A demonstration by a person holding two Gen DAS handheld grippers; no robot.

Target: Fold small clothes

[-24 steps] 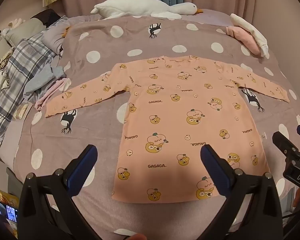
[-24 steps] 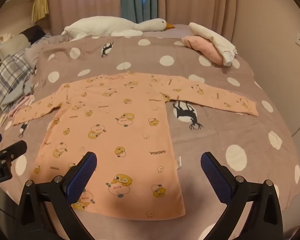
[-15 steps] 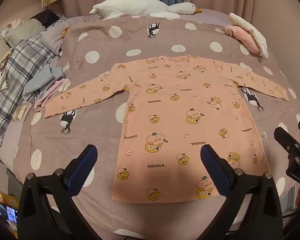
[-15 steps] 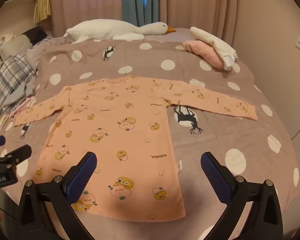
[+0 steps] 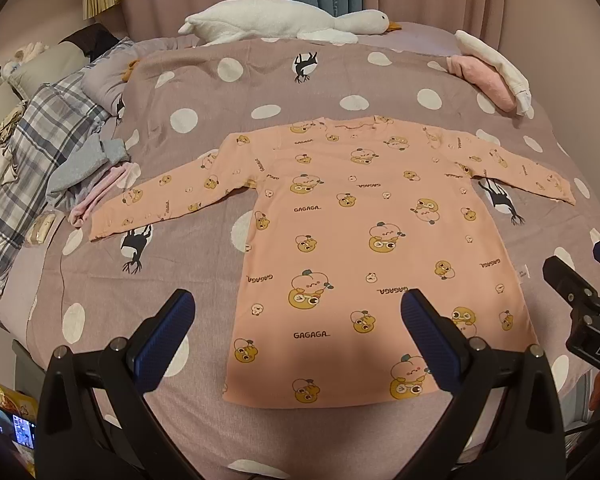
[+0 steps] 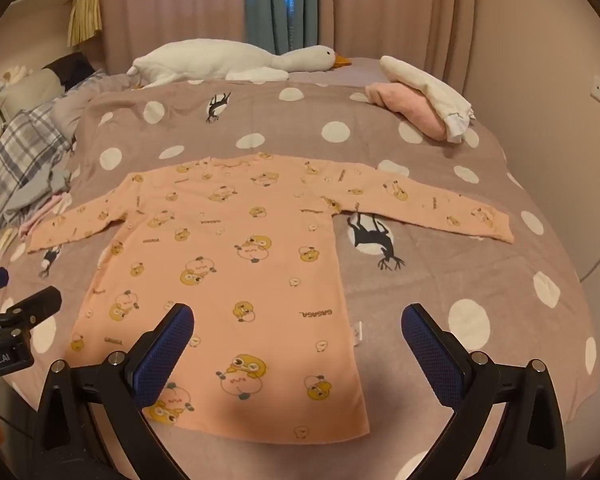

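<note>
The bed (image 5: 204,88) carries a peach long-sleeved shirt (image 5: 364,248) spread flat, collar toward the goose toy (image 5: 284,26), hem nearest both tools, sleeves out sideways. The left gripper (image 5: 298,322) hovers over the hem's left corner and the right gripper (image 6: 298,326) over its right edge, both with fingers spread wide and empty.

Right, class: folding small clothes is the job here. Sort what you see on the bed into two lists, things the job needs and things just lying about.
Needed for the job:
- peach top, spread flat
- left tongs, open
- right tongs, open

Just lying about:
- goose toy
- pink and white bundle
- plaid cloth
- grey garment
</note>
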